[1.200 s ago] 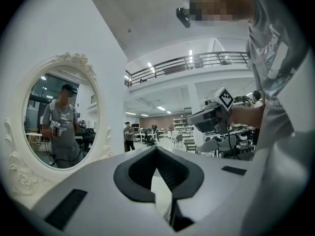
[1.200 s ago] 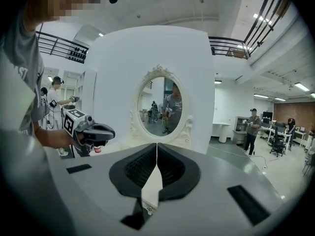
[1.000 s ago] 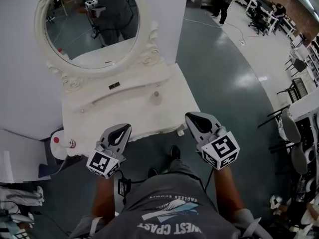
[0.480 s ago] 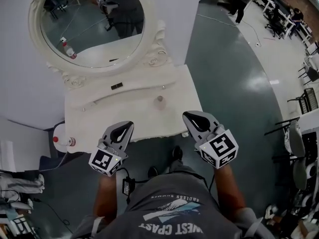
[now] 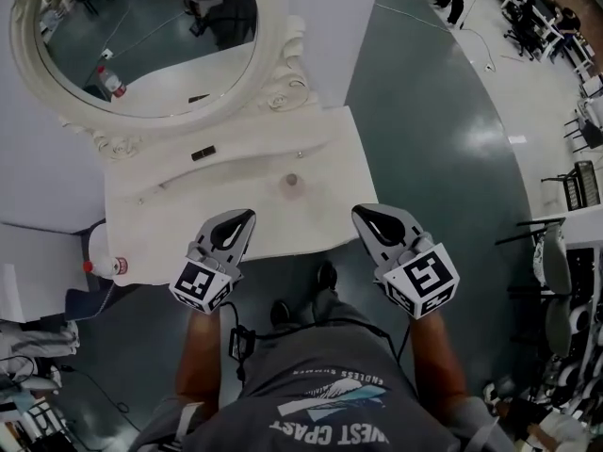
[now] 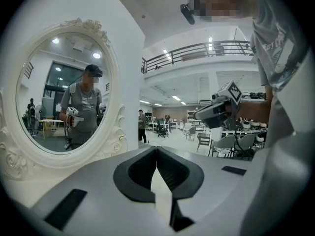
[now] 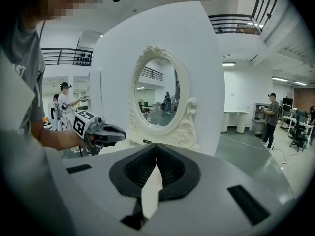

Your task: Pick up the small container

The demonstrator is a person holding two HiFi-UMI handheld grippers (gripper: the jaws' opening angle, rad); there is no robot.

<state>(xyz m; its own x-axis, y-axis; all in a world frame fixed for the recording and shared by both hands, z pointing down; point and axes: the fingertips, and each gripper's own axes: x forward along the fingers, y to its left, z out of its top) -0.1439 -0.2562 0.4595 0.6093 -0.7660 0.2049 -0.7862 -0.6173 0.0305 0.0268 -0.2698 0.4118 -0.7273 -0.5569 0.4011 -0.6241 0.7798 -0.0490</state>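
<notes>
Head view: the small container (image 5: 291,180) stands on the vanity top (image 5: 179,217), ahead of the left gripper (image 5: 243,217) and right gripper (image 5: 361,214) (both clenched, empty). Risk: an approach with jaws closed would likely topple it.

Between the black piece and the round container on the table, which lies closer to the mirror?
The black piece, just below the mirror frame; the pale round container stands nearer the table's front edge.

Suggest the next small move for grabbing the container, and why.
Probably open the left gripper before reaching. Its jaws are shut and empty, as are those of the right gripper. The container stands untouched on the table, ahead of both tips and between them.
</notes>
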